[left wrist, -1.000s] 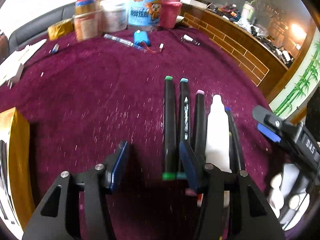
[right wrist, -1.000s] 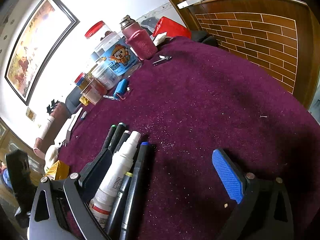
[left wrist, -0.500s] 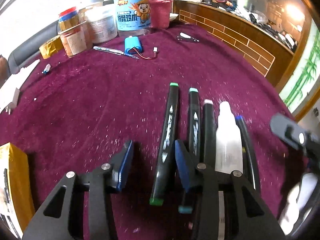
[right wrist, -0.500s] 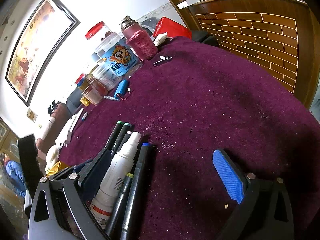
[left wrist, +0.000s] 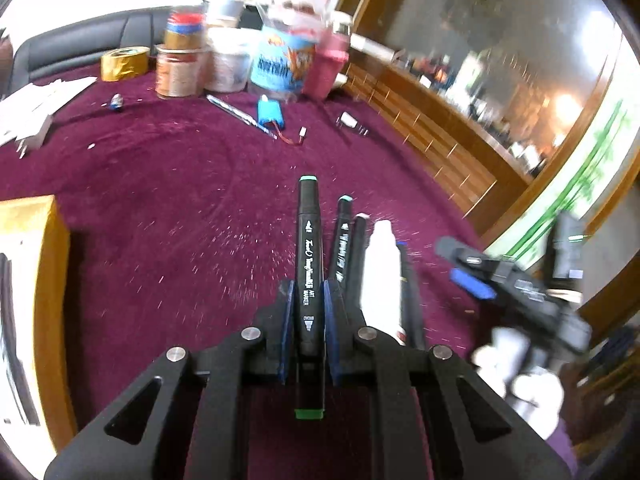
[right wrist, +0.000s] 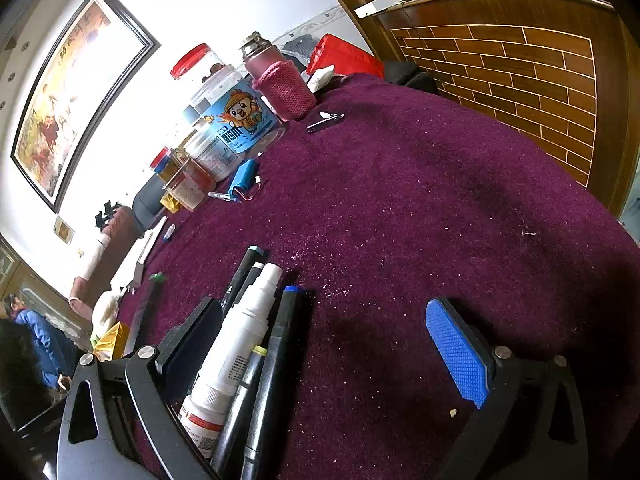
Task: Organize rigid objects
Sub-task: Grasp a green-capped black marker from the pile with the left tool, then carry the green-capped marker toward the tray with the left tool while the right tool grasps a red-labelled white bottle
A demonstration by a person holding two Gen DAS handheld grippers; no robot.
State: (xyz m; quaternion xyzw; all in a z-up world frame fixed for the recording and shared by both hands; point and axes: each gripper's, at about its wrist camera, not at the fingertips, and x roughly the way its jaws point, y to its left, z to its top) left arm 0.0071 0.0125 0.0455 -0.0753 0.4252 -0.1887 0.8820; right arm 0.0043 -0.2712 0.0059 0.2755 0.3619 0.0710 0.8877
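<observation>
My left gripper (left wrist: 306, 300) is shut on a black green-capped marker (left wrist: 307, 264) and holds it above the purple cloth, left of the row. The row holds two black markers (left wrist: 342, 240), a white bottle (left wrist: 380, 276) and a blue-capped marker (left wrist: 412, 304). In the right wrist view the white bottle (right wrist: 236, 340), the blue-capped marker (right wrist: 276, 356) and a yellow-capped marker (right wrist: 244, 396) lie between the jaws of my open right gripper (right wrist: 332, 344). The lifted marker shows blurred at the left (right wrist: 146, 308). The right gripper also shows in the left wrist view (left wrist: 472, 276).
Jars, a blue-labelled tub (right wrist: 236, 124) and a pink flask (right wrist: 280, 84) stand at the far side. A blue battery pack (left wrist: 268, 114), a pen (left wrist: 236, 112) and a clip (right wrist: 324, 120) lie near them. A yellow box (left wrist: 28, 300) sits at the left. A wooden ledge (right wrist: 520, 60) borders the right.
My left gripper has closed on the green-capped marker and lifted it out of the row. The right gripper has stayed open over the remaining items.
</observation>
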